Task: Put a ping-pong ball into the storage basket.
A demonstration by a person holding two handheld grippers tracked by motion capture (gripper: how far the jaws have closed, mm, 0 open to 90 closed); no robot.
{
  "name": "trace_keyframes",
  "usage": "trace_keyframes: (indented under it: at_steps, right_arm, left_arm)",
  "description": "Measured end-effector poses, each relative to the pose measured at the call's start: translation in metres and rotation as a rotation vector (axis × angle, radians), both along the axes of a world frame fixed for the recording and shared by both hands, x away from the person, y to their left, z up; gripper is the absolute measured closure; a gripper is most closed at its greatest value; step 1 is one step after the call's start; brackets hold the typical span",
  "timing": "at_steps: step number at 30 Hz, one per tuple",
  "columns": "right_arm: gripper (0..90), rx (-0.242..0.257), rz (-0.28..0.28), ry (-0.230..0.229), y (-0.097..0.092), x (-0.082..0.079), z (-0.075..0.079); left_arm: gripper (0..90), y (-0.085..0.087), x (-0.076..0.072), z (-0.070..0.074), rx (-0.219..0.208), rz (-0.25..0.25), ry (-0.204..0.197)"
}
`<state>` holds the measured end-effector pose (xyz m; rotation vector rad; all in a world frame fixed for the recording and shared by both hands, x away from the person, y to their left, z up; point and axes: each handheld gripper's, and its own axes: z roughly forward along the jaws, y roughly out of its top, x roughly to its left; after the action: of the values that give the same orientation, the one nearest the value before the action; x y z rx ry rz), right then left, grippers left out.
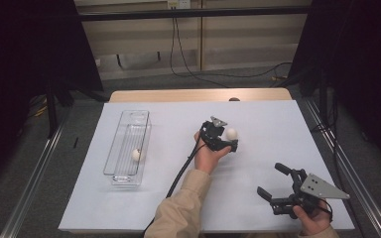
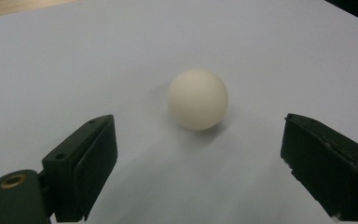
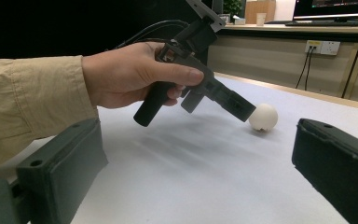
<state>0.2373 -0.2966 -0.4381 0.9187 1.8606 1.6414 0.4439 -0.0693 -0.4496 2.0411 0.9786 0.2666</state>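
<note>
A white ball [image 1: 231, 134] [image 2: 197, 99] [image 3: 263, 116] lies on the white table cover [image 1: 258, 119]. My left gripper [image 1: 228, 139] [image 2: 198, 140] [image 3: 237, 106] is held low and tilted down toward it. Its jaws are open, and the ball sits just beyond their tips, centred between them and touching neither. My right gripper [image 1: 272, 180] [image 3: 198, 128] is at the near right of the table. It is open with nothing between its jaws and points toward the left hand. A second white ball [image 1: 137, 154] rests inside a clear plastic bin [image 1: 110, 158] on the left.
The bin is long and narrow and runs front to back on the left of the cover. A tan sleeve [image 1: 181, 208] reaches in from the bottom centre. The table's wooden edge [image 1: 198, 95] is at the back. Metal rails [image 1: 34, 168] flank both sides.
</note>
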Motion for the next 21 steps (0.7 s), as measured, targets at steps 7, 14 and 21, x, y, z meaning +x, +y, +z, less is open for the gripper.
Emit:
trace_keyframes:
  at_steps: [7,14,21]
  right_arm:
    - [1.7,0.001,-0.001,0.0,-0.0003,-0.0001,0.0001]
    - [1.7,0.002,-0.001,0.0,-0.0006,-0.0001,0.0002]
    - [1.7,0.004,-0.001,0.0,-0.0005,-0.0002,0.0003]
  left_arm:
    - [10.7,-0.0005,0.0016,-0.0019,0.005,0.001,0.004]
    - [10.8,-0.0022,0.0025,-0.0015,0.001,0.005,0.0]
    - [10.8,-0.0042,0.0043,-0.0016,0.002,0.005,-0.004]
